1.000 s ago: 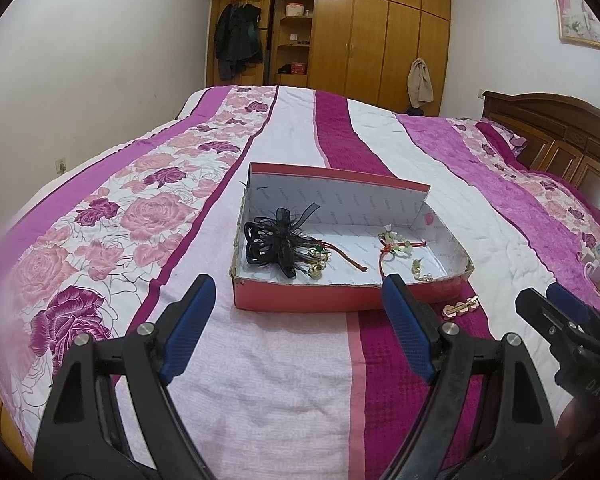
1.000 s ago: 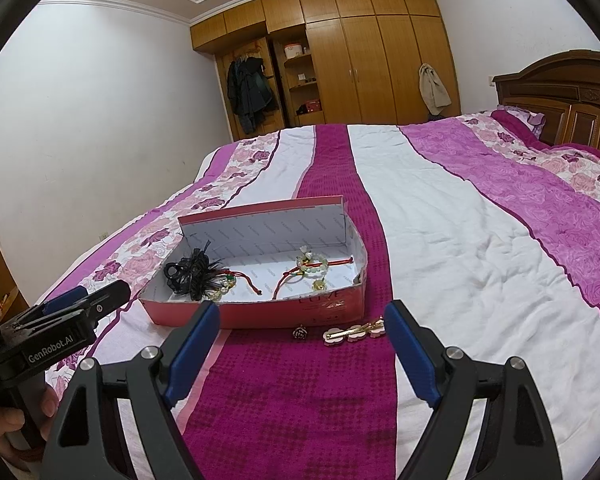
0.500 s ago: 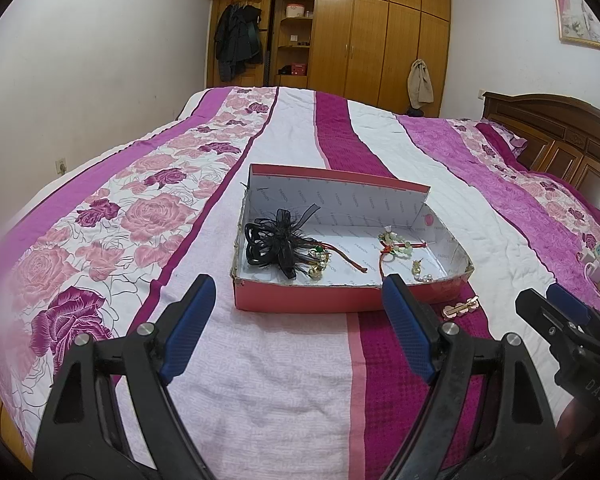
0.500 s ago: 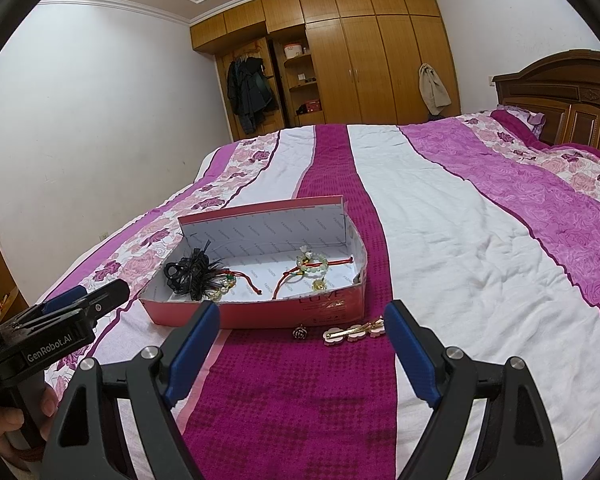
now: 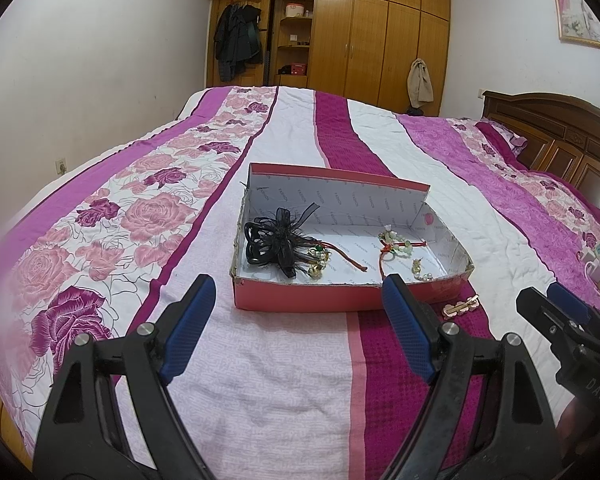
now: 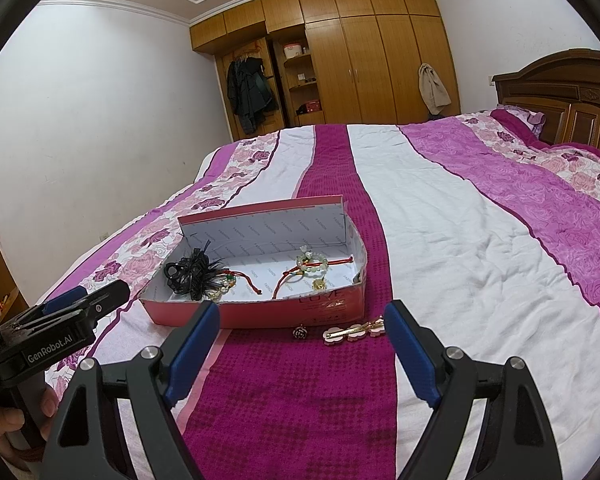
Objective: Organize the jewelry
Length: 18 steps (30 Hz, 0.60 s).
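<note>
— Bedroom first: what lies under everything?

— Wide bed with a quilt (image 6: 440, 240) striped in magenta, white and pink roses, a wooden wardrobe (image 6: 360, 52) along the far wall and a carved dark headboard (image 6: 568, 92) at the right.

— And the jewelry?

— Most of it sits in a shallow pink cardboard box (image 5: 300, 300) with a white printed lining, resting on the quilt. At its left end is a black ribbon-and-feather hair clip (image 5: 276, 240); beside that a red cord with a green bead (image 5: 340, 254); toward the right a pale green bead bracelet on red cord (image 6: 312, 262).

— Anything outside the box?

— Two pieces on the magenta stripe just in front of it: a small dark rose-shaped charm (image 6: 300, 333) and a gold hair clip with pink scalloped petals (image 6: 354, 330), lying flat, apart from each other.

— The grippers?

— Left gripper (image 5: 296, 312) has its blue-padded fingers spread wide, nothing between them, short of the box. Right gripper (image 6: 302, 344) is likewise spread wide and empty, its fingers framing the charm and the gold clip without touching either.
</note>
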{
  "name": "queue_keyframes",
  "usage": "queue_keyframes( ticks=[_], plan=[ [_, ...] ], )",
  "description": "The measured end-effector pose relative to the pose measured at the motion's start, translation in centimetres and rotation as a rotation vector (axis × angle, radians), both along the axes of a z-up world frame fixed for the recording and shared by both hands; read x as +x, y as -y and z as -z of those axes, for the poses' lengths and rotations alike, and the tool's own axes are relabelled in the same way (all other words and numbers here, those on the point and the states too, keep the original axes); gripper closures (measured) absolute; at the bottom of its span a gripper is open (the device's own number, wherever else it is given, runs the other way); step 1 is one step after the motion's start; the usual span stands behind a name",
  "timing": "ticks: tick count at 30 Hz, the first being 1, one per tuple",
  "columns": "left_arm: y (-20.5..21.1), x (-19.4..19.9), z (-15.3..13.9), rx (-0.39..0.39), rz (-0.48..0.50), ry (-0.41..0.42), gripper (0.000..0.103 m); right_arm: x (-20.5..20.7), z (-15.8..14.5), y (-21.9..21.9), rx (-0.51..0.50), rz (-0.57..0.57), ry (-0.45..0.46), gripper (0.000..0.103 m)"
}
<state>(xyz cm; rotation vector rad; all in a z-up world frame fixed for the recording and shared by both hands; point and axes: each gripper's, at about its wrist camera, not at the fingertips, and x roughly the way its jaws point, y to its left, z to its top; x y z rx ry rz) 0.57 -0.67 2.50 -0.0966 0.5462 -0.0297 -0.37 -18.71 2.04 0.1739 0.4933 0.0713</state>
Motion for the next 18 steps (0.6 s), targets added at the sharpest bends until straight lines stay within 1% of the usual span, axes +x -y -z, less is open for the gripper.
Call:
queue_keyframes(
  ticks=[18],
  plan=[
    [0.06,-0.05,0.0,0.001,0.0,0.001,0.025,-0.03,-0.1,-0.01,0.001,-0.001,0.0,0.017]
  ],
)
